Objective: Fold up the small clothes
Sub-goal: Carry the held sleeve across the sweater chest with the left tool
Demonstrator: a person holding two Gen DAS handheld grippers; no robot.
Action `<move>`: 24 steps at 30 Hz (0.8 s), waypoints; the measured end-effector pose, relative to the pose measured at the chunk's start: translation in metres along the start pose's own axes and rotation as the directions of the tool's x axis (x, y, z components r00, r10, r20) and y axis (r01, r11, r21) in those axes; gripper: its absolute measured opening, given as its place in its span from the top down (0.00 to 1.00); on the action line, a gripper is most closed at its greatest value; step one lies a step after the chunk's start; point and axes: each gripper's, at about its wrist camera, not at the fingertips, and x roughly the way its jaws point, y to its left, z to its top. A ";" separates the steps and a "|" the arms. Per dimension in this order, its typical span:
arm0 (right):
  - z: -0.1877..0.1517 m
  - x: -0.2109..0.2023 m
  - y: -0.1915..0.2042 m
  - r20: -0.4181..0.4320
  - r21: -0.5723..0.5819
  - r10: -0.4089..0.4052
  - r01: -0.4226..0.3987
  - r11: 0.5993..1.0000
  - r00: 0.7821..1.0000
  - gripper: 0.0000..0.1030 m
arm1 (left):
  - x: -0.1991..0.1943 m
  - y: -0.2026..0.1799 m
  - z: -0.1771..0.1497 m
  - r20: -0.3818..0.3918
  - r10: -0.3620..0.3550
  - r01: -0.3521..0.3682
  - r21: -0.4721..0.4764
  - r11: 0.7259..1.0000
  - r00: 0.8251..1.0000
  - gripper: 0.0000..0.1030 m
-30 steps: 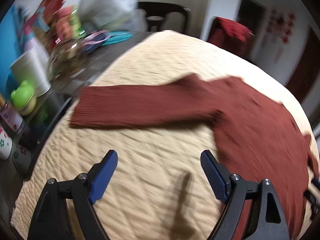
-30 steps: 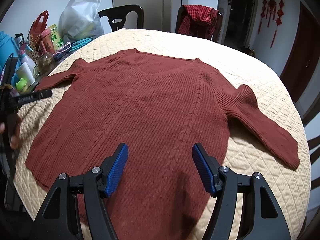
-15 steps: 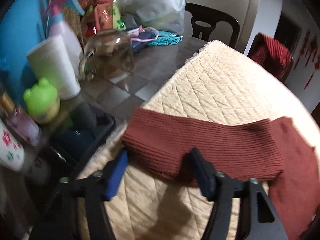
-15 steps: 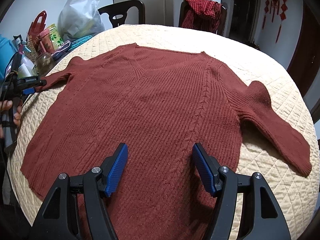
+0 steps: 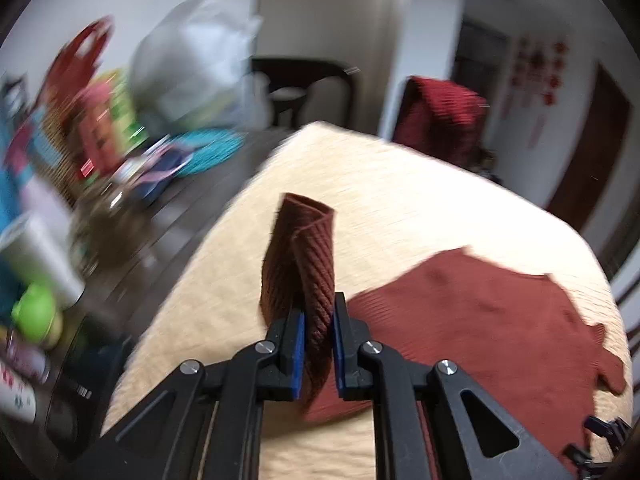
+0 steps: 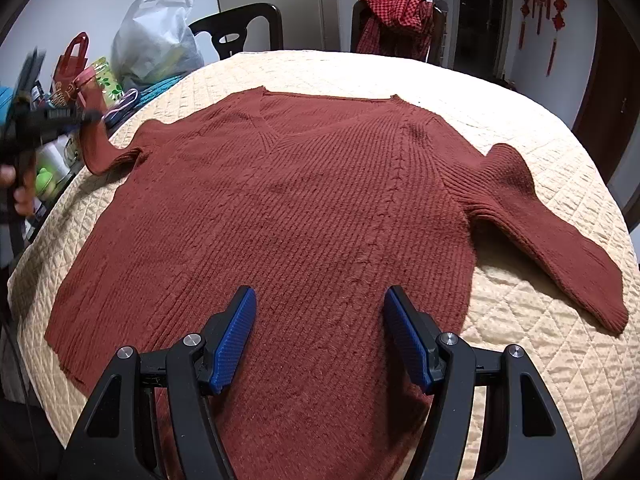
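A rust-brown knitted sweater (image 6: 304, 208) lies flat, front up, on a cream quilted cover (image 6: 540, 360). My left gripper (image 5: 319, 344) is shut on the cuff of the sweater's left sleeve (image 5: 308, 256) and holds it lifted off the cover. In the right wrist view that gripper (image 6: 86, 117) shows at the far left with the sleeve (image 6: 100, 148) hanging from it. My right gripper (image 6: 320, 332) is open and empty, hovering over the sweater's lower hem. The right sleeve (image 6: 560, 240) lies flat, angled out to the right.
Clutter stands on the dark table left of the cover: a white plastic bag (image 6: 154, 46), a red bag (image 6: 72, 60), bottles, a green toy (image 5: 38, 312). Two dark chairs (image 6: 240, 30) stand behind; one carries a red checked cloth (image 6: 394, 20).
My left gripper reached the left sleeve's cuff, shut on it and lifted it off the cover. My right gripper stayed open and drifted slightly over the hem.
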 end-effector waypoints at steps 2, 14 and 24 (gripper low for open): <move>0.001 -0.003 0.000 0.006 0.000 -0.003 0.003 1.000 1.000 0.35 | -0.005 -0.029 0.010 0.016 -0.065 0.064 0.048 0.997 0.998 0.87; 0.003 -0.017 -0.011 0.028 0.027 -0.042 0.041 0.999 0.999 0.35 | 0.041 -0.169 -0.022 -0.185 -0.378 0.409 0.179 0.895 0.907 0.86; 0.008 -0.025 -0.015 0.063 0.041 -0.042 0.039 0.998 0.997 0.35 | 0.017 -0.165 -0.032 -0.217 -0.504 0.540 0.156 0.827 0.836 0.63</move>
